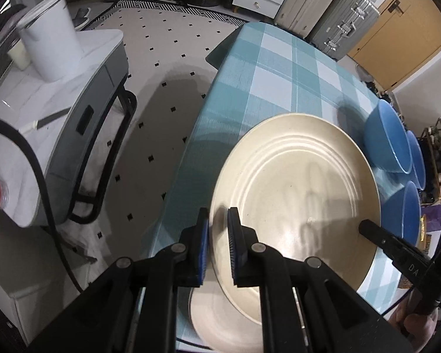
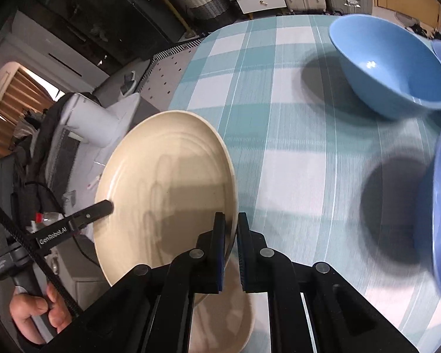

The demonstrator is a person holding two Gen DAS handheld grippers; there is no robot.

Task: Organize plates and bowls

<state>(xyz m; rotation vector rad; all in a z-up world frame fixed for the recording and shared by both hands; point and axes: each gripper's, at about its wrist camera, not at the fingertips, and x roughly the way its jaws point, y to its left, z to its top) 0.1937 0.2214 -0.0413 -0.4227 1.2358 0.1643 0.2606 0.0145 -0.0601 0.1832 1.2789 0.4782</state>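
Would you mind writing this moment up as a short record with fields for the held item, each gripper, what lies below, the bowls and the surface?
held item: cream plate, lifted and tilted above the table
left gripper: shut on the plate's left rim
right gripper: shut on the plate's right rim
below: second cream plate lying on the table, partly hidden
bowls: three blue bowls, upright, grouped to the right, apart from the plates
surface: table with teal-and-white checked cloth
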